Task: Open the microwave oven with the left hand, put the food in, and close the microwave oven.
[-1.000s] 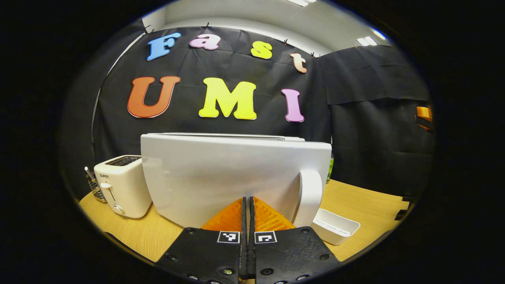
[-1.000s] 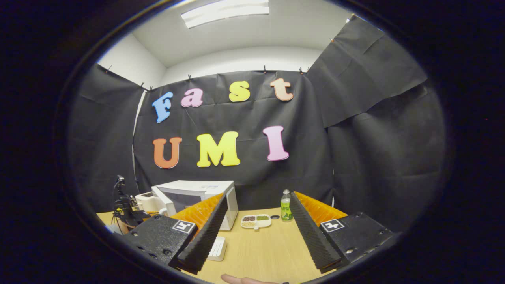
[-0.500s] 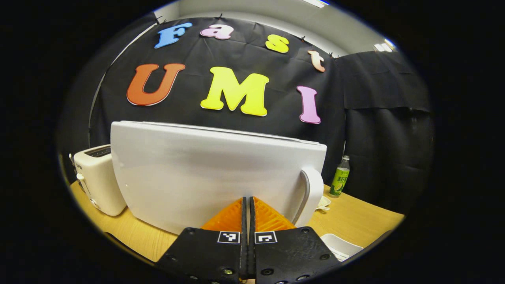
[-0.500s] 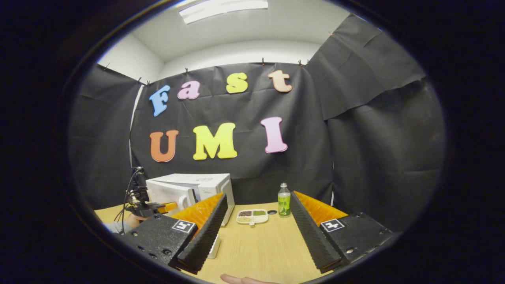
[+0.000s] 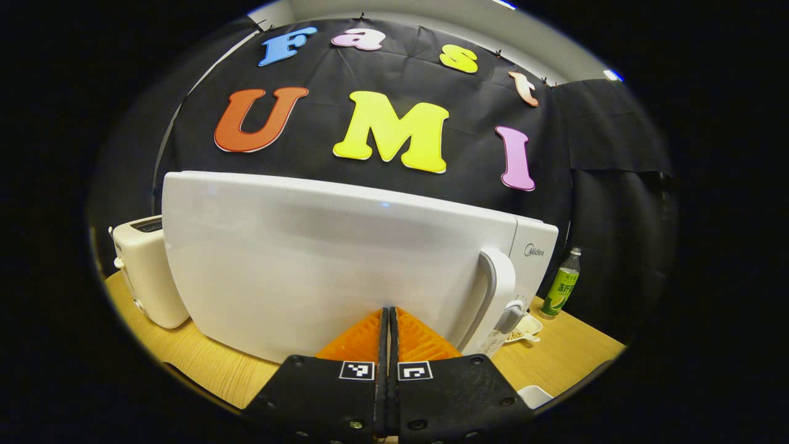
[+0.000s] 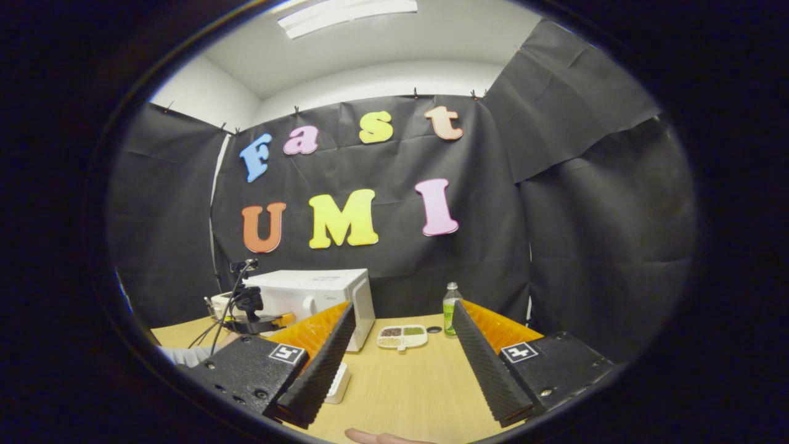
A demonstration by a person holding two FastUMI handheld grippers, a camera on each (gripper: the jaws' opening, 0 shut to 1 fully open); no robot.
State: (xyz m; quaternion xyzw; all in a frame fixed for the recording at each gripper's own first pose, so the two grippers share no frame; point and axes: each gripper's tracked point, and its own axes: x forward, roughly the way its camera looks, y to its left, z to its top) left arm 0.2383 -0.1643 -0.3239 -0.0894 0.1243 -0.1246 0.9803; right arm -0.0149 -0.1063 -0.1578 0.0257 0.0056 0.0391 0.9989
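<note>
My left claw (image 5: 388,317) is pinched flat together on nothing, tips against the microwave (image 5: 333,265) door at 12 o'clock, its handle (image 5: 496,290) at 2. My right claw (image 6: 400,345) gapes wide, empty; food tray (image 6: 402,337) at 12, microwave at 10.

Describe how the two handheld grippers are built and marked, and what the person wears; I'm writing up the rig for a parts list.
Each gripper has black bolted plates bearing small square black-and-white tags, and two long wedge-shaped ribbed fingers. The left gripper shows its tags side by side; the right gripper has one tag per plate. In the right gripper view the left gripper carries a dark camera mount with trailing black cables, above a light grey sleeve.
</note>
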